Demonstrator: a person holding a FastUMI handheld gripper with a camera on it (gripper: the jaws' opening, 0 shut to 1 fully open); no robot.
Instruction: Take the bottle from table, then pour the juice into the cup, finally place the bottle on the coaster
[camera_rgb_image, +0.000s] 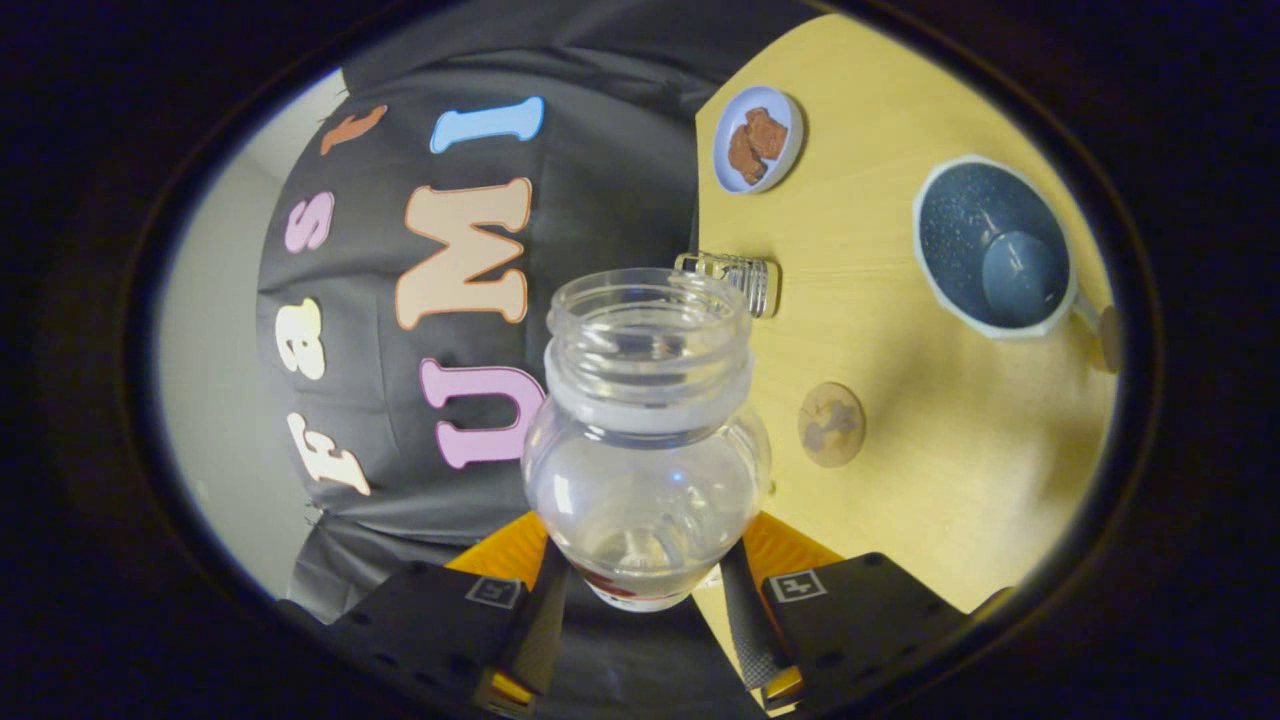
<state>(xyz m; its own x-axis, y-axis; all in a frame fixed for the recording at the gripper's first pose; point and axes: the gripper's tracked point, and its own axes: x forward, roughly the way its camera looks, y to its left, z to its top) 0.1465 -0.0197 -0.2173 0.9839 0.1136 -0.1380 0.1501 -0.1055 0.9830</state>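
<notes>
A clear, uncapped plastic bottle (645, 440) sits between my two fingers, and my gripper (640, 590) is shut on its lower body. The view is rolled, so the bottle is tilted with its open mouth pointing toward a clear glass cup (735, 278) that stands on the yellow table (900, 300) just beyond the bottle's rim. A round cork coaster (831, 424) lies on the table beside the bottle, nearer to me than the cup. The bottle looks nearly empty, with a faint film of liquid near its base.
A small white dish (757, 138) with brown pieces stands at the table's far side. A dark blue speckled pot (993, 248) with a handle stands beyond the coaster. The table's edge (697, 200) runs just behind the cup.
</notes>
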